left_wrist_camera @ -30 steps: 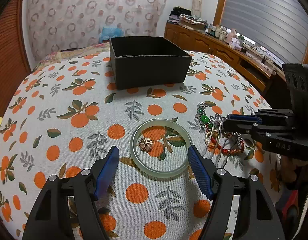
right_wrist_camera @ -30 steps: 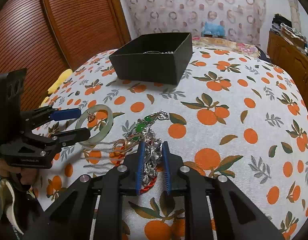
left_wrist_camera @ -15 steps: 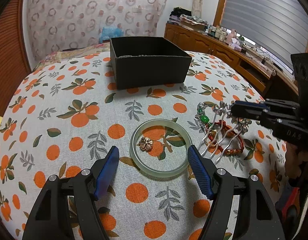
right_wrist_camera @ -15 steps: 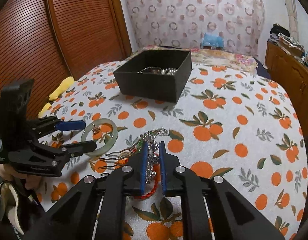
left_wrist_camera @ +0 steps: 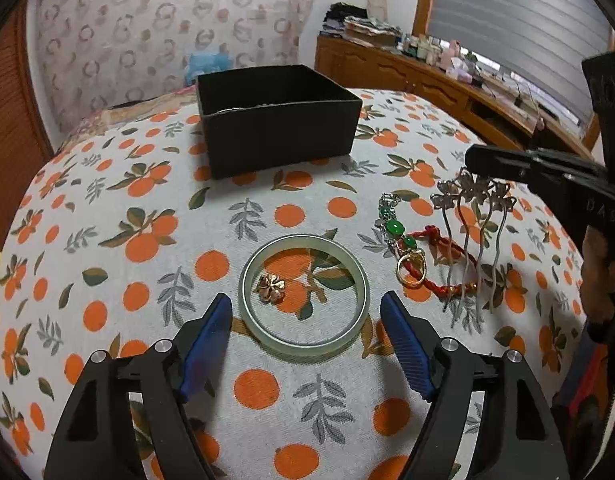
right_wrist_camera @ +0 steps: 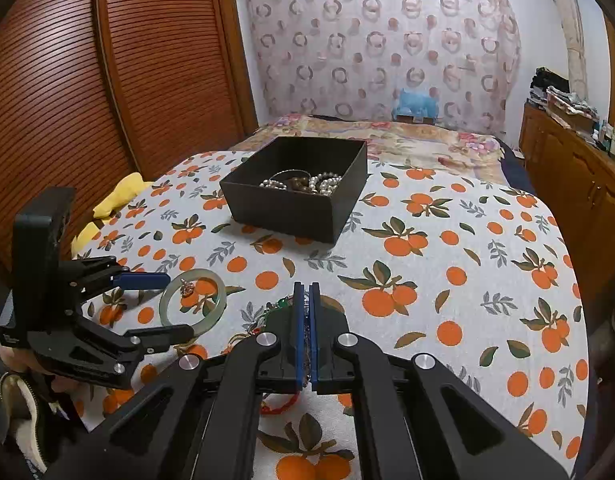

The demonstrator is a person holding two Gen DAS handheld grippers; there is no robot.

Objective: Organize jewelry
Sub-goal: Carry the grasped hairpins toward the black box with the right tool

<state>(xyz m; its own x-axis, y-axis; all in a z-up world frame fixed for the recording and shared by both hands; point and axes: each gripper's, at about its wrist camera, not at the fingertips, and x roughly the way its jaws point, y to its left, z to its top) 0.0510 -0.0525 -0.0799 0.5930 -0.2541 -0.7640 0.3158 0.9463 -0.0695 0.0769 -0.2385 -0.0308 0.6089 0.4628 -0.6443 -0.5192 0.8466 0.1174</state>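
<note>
My right gripper [right_wrist_camera: 306, 292] is shut on a silver hair comb [left_wrist_camera: 473, 216] with flower ornaments and holds it above the table, its prongs hanging down. Below it lie a green-stone bracelet [left_wrist_camera: 394, 227], a gold ring [left_wrist_camera: 410, 268] and a red cord bracelet [left_wrist_camera: 443, 264]. My left gripper [left_wrist_camera: 306, 318] is open, low over the table, its fingers on either side of a pale jade bangle [left_wrist_camera: 303, 294]. A small rose-gold flower piece [left_wrist_camera: 270, 282] lies inside the bangle. The black box [right_wrist_camera: 297, 190] at the back holds pearls and beads.
The table has an orange-print cloth [right_wrist_camera: 447, 272]. A bed [right_wrist_camera: 387, 136] stands behind it, a wooden cabinet [left_wrist_camera: 427, 76] with clutter at the right, a wooden shutter door [right_wrist_camera: 87, 80] at the left. A yellow item [right_wrist_camera: 115, 200] sits off the left table edge.
My right gripper has risen with the hair comb, lifting it off the jewelry pile. The left gripper and the bangle have not moved.
</note>
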